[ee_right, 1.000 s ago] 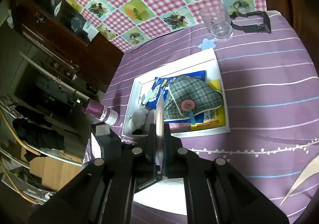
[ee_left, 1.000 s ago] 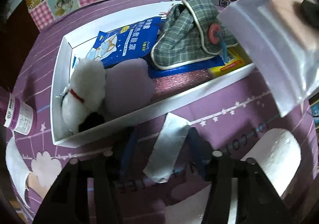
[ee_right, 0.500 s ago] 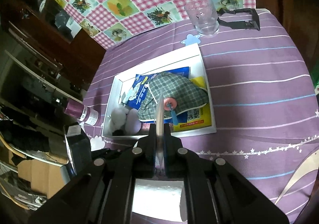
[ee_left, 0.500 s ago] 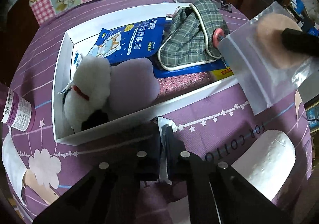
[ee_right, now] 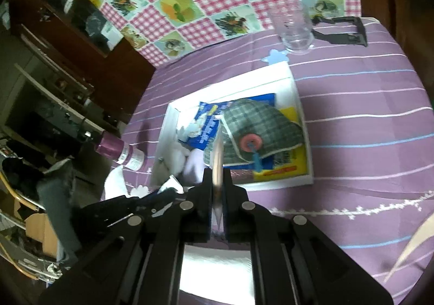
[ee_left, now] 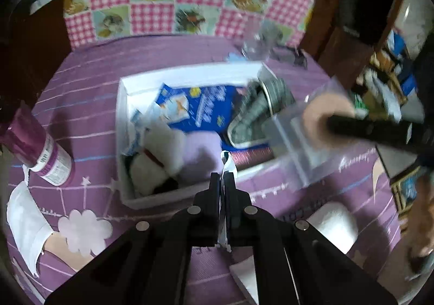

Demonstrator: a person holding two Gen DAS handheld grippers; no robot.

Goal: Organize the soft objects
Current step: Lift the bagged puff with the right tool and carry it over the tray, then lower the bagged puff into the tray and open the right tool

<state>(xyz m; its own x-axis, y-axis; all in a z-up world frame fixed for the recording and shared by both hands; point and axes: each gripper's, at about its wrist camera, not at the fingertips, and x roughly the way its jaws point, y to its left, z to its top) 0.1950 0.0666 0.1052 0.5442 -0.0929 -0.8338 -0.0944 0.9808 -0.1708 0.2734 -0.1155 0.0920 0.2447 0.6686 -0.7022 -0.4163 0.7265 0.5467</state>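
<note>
My left gripper [ee_left: 223, 177] is shut on a thin silver sachet [ee_left: 225, 162], held edge-on above the front rim of the white box [ee_left: 190, 71]. In the box lie a white plush toy [ee_left: 157, 158], a lilac soft piece [ee_left: 200, 153], a blue packet [ee_left: 200, 107] and a plaid pouch [ee_left: 260, 109]. My right gripper [ee_right: 217, 172] is shut on a clear zip bag [ee_right: 218, 153], seen edge-on. In the left wrist view that bag [ee_left: 306, 139] hangs over the box's right end with a peach round pad [ee_left: 317, 115] inside. The plaid pouch [ee_right: 257, 120] lies below it.
A purple bottle [ee_left: 40, 147] lies left of the box. A clear glass [ee_right: 294, 28] and a black stand [ee_right: 341, 33] are behind it. A white paper roll [ee_left: 336, 221] and white cloth [ee_left: 24, 223] lie near the front edge of the purple tablecloth.
My left gripper shut on the silver sachet that lay on the table and lifted it. The right gripper with the bag shifted slightly toward the box.
</note>
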